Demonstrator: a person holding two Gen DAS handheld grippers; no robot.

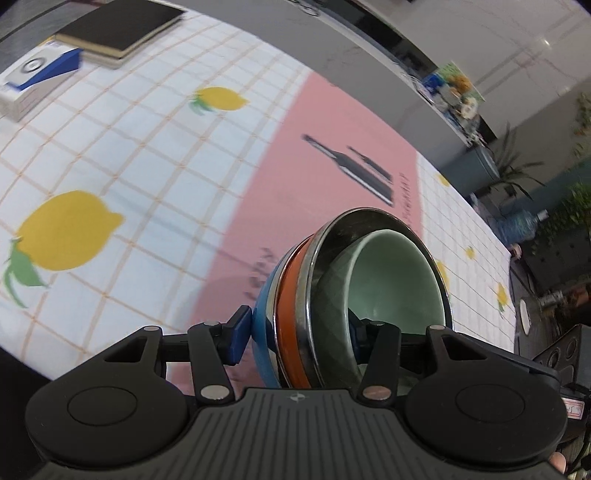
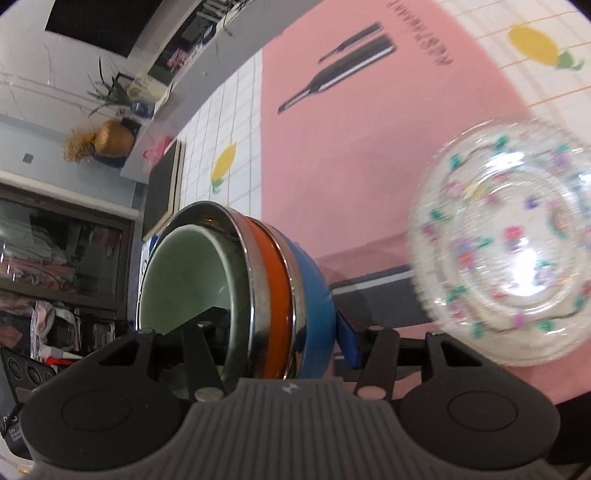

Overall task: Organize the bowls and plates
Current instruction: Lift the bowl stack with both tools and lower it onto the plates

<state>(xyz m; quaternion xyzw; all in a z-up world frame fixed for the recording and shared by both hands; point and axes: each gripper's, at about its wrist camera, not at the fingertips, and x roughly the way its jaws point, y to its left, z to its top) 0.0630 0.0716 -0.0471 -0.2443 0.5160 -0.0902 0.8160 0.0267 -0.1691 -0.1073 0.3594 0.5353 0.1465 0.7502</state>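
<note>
A nested stack of bowls (image 1: 295, 291) hangs tilted above the table: a blue bowl (image 1: 264, 314) outermost, an orange bowl (image 1: 291, 295) with a steel rim inside it, and a pale green bowl (image 1: 395, 273) innermost. My left gripper (image 1: 297, 336) is shut on the stack's wall, one pad against the blue outside and the other finger inside the green bowl. My right gripper (image 2: 277, 332) is shut on the same stack (image 2: 275, 273) from the opposite side. A clear glass bowl (image 2: 509, 243) with a flower pattern sits on the pink mat (image 2: 369, 147), to the right of the stack.
The tablecloth (image 1: 147, 166) is white-checked with lemons, and the pink mat (image 1: 332, 155) lies across it. A black notebook (image 1: 122, 29) and a blue-and-white box (image 1: 37, 77) lie at the far left. The table's edge (image 1: 498, 236) runs close on the right, with shelves and plants beyond.
</note>
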